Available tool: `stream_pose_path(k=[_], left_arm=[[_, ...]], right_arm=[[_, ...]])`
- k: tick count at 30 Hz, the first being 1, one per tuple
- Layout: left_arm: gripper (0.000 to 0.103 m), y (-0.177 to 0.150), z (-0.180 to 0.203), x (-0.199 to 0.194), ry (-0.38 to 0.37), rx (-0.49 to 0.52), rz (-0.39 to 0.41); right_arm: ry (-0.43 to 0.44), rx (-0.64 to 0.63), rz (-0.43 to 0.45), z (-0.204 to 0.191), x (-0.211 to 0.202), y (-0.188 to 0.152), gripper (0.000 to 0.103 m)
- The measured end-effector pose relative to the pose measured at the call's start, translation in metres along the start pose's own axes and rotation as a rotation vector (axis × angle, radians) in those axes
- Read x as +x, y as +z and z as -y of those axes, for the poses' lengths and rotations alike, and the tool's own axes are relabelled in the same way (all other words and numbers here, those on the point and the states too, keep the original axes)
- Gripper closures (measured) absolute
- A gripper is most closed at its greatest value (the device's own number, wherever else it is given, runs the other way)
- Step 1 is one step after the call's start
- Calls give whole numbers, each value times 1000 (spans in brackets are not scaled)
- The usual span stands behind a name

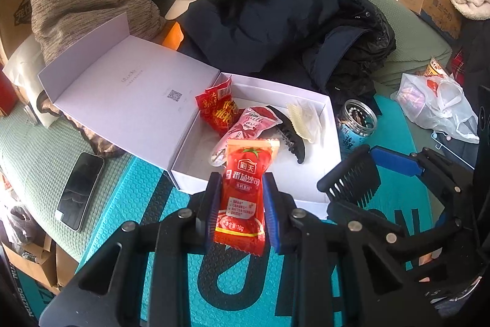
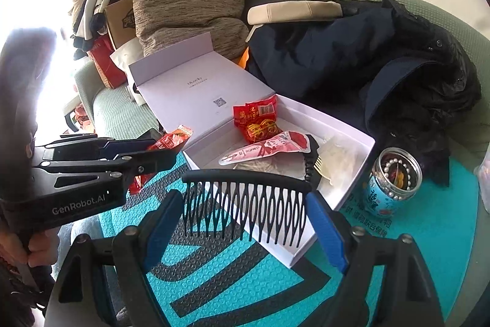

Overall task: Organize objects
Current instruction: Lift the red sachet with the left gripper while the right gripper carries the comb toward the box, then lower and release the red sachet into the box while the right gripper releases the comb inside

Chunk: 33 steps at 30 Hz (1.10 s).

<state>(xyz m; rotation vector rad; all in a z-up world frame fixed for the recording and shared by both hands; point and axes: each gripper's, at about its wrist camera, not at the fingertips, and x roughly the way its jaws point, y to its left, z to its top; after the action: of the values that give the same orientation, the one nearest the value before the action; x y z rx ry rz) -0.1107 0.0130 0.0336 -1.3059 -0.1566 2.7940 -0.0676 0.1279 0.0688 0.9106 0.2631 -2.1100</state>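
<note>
Clamped nearly closed in the left gripper (image 1: pixel 242 204), a red ketchup sachet (image 1: pixel 243 189) stands lengthwise just short of the open white cardboard box (image 1: pixel 332 124); the right gripper (image 2: pixel 245 222), spread wide, holds a black toothed hair comb (image 2: pixel 245 204) crosswise, equally near.

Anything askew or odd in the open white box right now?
Nothing spilled or damaged. Contents of the white cardboard box just lie jumbled: the pink sachet overlaps the red crinkled snack packet and the black hair claw clip.
</note>
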Motion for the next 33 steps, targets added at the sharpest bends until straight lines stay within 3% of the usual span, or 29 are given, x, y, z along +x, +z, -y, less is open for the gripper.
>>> stream_pose_path(k=[7, 18, 33], left_arm=[[78, 18, 7, 38, 17, 27, -15], [78, 32, 8, 101, -27, 46, -84], [78, 38, 2, 157, -42, 109, -145]], right_arm=[[-17, 24, -12, 20, 23, 10, 20], [-52, 65, -64, 49, 67, 14, 20], [-51, 81, -86, 66, 106, 20, 20]])
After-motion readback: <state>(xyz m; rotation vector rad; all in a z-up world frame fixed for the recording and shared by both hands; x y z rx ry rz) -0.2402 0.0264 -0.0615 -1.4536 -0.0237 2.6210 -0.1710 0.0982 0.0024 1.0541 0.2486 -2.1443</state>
